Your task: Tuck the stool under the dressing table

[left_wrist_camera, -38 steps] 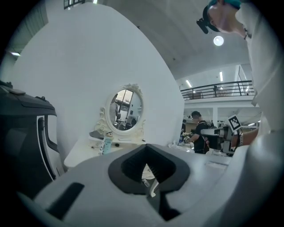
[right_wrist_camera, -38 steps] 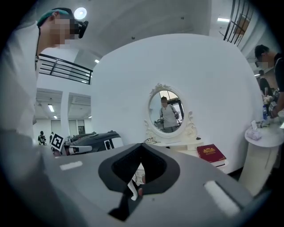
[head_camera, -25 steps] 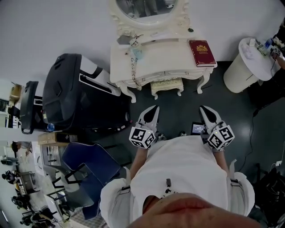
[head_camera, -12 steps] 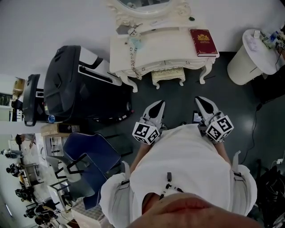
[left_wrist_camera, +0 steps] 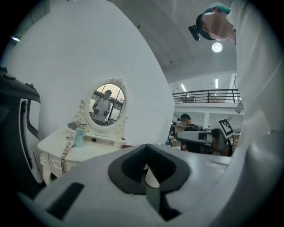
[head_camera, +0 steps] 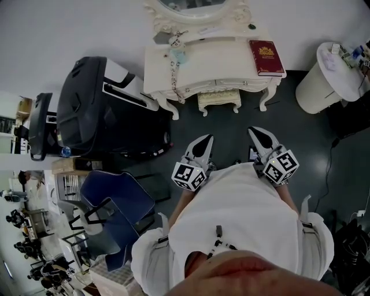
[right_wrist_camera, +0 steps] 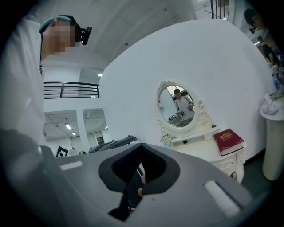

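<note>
The cream dressing table (head_camera: 208, 60) stands against the white wall, with an oval mirror (head_camera: 193, 6) above it. The small cream stool (head_camera: 218, 102) sits under the table between its legs; only its front edge and legs show. My left gripper (head_camera: 203, 141) and right gripper (head_camera: 257, 132) hover close to my body, well short of the stool, both shut and empty. The left gripper view shows the table (left_wrist_camera: 84, 153) and mirror (left_wrist_camera: 106, 105) beyond the shut left gripper (left_wrist_camera: 148, 172). The right gripper view shows the table (right_wrist_camera: 208, 153) beyond the shut right gripper (right_wrist_camera: 137, 174). The stool is hidden in both gripper views.
A red book (head_camera: 267, 56) lies on the table's right side, and a beaded string with a small bottle (head_camera: 175, 55) lies on its left. A big black machine (head_camera: 98, 113) stands left of the table. A white round stand (head_camera: 321, 81) is at right, blue chairs (head_camera: 115, 211) at lower left.
The dressing table and stool sit a little higher in the head view. My left gripper has drifted slightly rightward. Both grippers stay shut and empty.
</note>
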### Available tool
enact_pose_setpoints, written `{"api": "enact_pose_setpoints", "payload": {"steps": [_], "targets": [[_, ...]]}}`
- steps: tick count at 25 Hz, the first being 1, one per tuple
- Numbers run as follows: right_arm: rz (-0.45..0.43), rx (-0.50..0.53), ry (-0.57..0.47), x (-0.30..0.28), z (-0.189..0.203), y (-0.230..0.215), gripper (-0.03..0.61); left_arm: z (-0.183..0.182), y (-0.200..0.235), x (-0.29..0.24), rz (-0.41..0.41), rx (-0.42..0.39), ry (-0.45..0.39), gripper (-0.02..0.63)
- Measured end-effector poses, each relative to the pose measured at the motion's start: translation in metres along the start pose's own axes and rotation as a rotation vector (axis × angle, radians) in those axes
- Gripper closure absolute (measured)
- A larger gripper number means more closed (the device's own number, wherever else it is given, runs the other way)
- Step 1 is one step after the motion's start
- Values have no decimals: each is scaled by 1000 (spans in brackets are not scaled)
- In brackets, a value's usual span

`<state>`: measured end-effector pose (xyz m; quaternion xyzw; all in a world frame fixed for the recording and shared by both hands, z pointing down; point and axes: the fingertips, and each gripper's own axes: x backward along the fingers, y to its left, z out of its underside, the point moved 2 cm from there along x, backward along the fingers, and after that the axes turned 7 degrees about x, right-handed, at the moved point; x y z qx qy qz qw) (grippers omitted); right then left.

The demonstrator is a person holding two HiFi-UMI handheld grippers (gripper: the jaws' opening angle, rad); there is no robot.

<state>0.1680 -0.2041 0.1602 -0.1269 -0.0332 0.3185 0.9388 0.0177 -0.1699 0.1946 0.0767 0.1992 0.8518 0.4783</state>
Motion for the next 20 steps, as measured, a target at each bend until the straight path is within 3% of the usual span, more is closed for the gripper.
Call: {"api": "enact_pose_setpoints", "payload": {"steps": [20], "targets": [[34, -8, 18, -15, 8, 8, 572, 7, 11, 4, 9, -24, 49, 606]]}}
